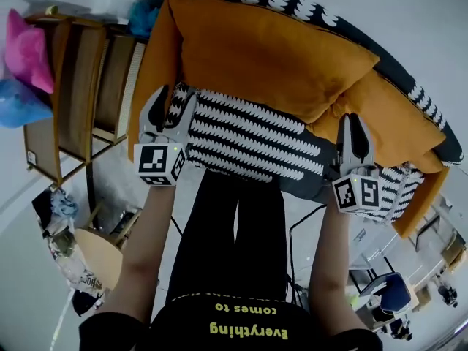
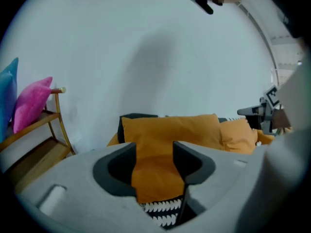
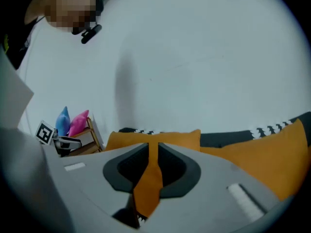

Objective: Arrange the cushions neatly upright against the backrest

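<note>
A large orange cushion point(image 1: 270, 53) lies tilted over the black-and-white patterned sofa point(image 1: 248, 141). My left gripper point(image 1: 175, 99) is shut on its near left edge; in the left gripper view a broad band of orange fabric point(image 2: 155, 169) fills the gap between the jaws of the left gripper point(image 2: 154, 152). My right gripper point(image 1: 353, 123) is shut on the cushion's near right corner, where a thin orange fold point(image 3: 148, 188) is pinched in the right gripper point(image 3: 153, 152). A second orange cushion point(image 1: 398, 119) rests to the right, against the sofa back.
A wooden shelf point(image 1: 80, 86) stands left of the sofa, with a pink cushion point(image 1: 28, 50) and a blue cushion point(image 1: 14, 104) on it. A round wooden top point(image 1: 99, 258) and bags sit on the floor at lower left. A white wall point(image 2: 146, 47) is behind the sofa.
</note>
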The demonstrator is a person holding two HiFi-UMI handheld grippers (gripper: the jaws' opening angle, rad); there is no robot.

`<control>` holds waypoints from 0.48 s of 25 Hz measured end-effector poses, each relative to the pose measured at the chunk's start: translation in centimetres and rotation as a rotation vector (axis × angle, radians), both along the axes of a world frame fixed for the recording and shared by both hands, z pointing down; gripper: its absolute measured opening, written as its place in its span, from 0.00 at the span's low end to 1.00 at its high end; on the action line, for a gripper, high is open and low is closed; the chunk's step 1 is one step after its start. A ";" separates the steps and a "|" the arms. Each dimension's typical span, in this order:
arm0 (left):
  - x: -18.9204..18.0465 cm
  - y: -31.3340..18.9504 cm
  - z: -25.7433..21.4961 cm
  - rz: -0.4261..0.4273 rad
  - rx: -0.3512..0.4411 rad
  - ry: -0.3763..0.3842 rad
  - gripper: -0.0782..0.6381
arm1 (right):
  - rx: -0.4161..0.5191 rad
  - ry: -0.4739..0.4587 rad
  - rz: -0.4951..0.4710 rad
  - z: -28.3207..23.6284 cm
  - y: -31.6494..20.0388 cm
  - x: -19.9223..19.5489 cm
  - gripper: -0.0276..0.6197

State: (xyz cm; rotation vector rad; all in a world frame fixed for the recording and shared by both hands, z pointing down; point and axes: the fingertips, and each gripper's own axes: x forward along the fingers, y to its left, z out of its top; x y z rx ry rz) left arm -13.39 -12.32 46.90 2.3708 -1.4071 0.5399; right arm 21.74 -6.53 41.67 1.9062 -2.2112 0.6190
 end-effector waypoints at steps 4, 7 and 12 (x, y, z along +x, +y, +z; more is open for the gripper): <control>1.0 1.5 -6.6 -0.014 0.073 -0.018 0.11 | 0.075 -0.027 -0.080 -6.2 1.1 -1.3 0.06; 2.7 1.8 -11.9 0.016 0.149 -0.003 0.11 | 0.145 -0.013 -0.120 -11.0 1.1 -2.0 0.06; 6.1 2.8 -19.5 0.048 0.221 0.060 0.11 | 0.272 0.113 -0.129 -19.1 1.9 -1.7 0.06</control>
